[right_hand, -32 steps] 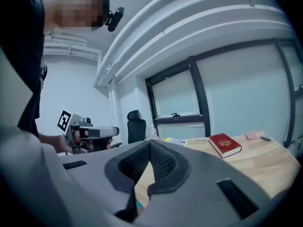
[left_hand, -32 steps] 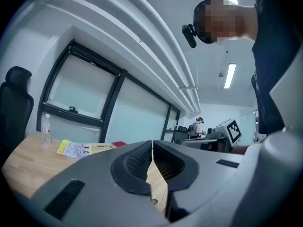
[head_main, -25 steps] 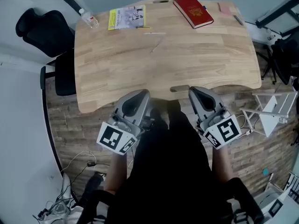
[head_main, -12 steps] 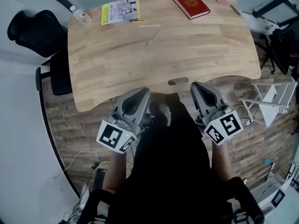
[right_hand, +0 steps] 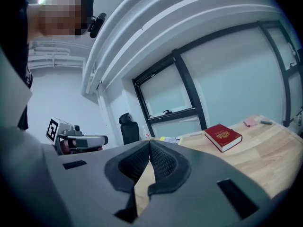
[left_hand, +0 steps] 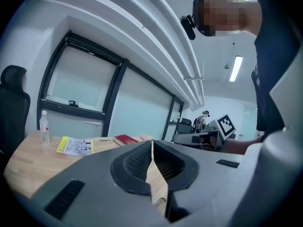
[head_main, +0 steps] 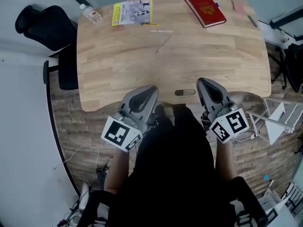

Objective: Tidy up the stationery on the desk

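- Stationery lies along the far edge of the wooden surface (head_main: 189,56), none of it near the front.
- Red book (head_main: 204,8): flat, right of centre at the far edge.
- Yellow-edged booklet (head_main: 131,13): flat, left of centre; a thin pencil-like stick (head_main: 150,24) lies just beside its near right corner, with a pale stick (head_main: 162,30) close to that.
- Pink pad (head_main: 238,7): far right corner, with a dark pen (head_main: 253,21) just beside it toward the right edge.
- Water bottle (head_main: 91,14): upright at the far left corner.
- Left tongs (head_main: 150,90) and right tongs (head_main: 202,82): at the near edge, either side of the slot (head_main: 184,92) cut in the surface, well apart from every item.
- Both tongs are closed tip to tip, with nothing between them.
- Black office chair (head_main: 40,25): off the left end.
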A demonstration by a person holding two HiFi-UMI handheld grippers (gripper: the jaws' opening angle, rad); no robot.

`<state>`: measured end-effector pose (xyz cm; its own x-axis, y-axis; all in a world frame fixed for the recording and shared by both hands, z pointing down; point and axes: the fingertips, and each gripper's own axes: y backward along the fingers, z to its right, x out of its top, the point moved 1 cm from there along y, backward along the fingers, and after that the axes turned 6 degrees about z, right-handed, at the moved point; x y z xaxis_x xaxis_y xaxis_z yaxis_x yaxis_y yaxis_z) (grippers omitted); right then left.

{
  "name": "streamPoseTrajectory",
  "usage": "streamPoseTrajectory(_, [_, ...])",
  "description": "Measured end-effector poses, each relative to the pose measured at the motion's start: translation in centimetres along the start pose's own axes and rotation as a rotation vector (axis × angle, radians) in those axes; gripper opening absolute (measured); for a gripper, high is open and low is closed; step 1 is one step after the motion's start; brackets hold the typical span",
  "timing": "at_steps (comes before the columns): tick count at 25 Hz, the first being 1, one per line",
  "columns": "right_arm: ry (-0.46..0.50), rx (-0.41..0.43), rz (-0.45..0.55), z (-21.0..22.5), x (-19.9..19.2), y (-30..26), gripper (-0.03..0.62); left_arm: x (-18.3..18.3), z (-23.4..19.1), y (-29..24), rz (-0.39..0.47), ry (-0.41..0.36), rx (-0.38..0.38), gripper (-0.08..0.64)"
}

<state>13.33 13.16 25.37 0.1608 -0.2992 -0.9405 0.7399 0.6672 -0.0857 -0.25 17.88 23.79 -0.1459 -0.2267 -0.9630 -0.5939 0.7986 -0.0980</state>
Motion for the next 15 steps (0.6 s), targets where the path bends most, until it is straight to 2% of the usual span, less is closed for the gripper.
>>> streamPoseTrajectory(4, [-0.009,0.066,0.009,2.1,1.6,-2.9,0.020,0.8,-1.2,-2.6,-0.012,0.001,0.047,0.037])
streamPoseTrajectory(9, [-0.049,0.137,0.000,5.4,2.5,-5.3,0.020,2.5,-2.1,-6.9,0.045,0.104,0.104,0.037])
streamPoseTrajectory(11, [-0.066,0.160,-0.012,6.7,2.4,-6.0,0.020,2.3,-2.3,-8.7,0.030,0.088,0.123,0.037])
streamPoseTrajectory(15, [-0.096,0.198,-0.051,8.8,1.6,-7.3,0.021,0.8,-2.7,-11.7,-0.065,0.026,0.154,0.037])
